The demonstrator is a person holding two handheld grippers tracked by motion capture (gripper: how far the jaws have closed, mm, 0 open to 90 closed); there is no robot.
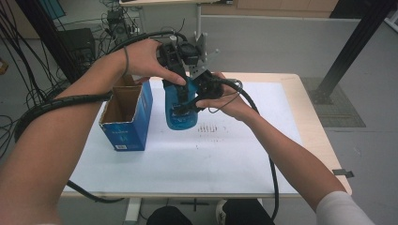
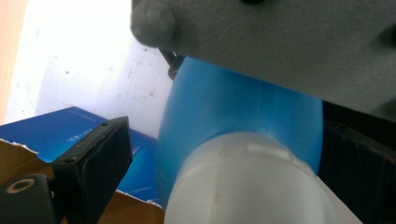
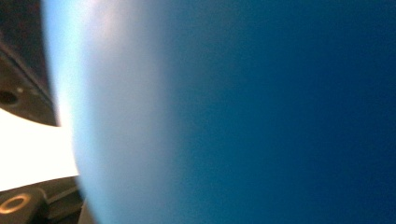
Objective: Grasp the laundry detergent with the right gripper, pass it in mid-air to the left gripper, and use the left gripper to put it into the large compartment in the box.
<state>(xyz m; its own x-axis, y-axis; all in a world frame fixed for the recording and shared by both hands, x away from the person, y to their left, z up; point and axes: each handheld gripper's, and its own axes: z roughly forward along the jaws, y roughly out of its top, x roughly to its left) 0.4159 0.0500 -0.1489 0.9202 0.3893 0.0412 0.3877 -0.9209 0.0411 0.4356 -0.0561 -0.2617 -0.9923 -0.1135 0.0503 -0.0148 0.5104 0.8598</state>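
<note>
A blue bottle [image 1: 180, 112] with a white cap [image 2: 247, 186] hangs above the white table [image 1: 234, 154]. My right gripper [image 1: 187, 105] comes in from the right and is shut on the bottle's body [image 3: 233, 112], which sits right against its camera. One of its fingers [image 3: 23, 207] shows at the lower left. My left gripper [image 1: 180, 84] reaches down from above, and its jaws stand on either side of the cap. In the left gripper view a gap shows between its left finger [image 2: 93, 168] and the bottle [image 2: 243, 107], so the left gripper [image 2: 236, 137] is open.
An open blue cardboard box [image 1: 126, 117] stands on the table just left of the bottle, its flaps up; it also lies below the jaws [image 2: 70, 126]. The right gripper's grey plate [image 2: 280, 42] crosses the top of the left gripper view. Cables trail off both grippers.
</note>
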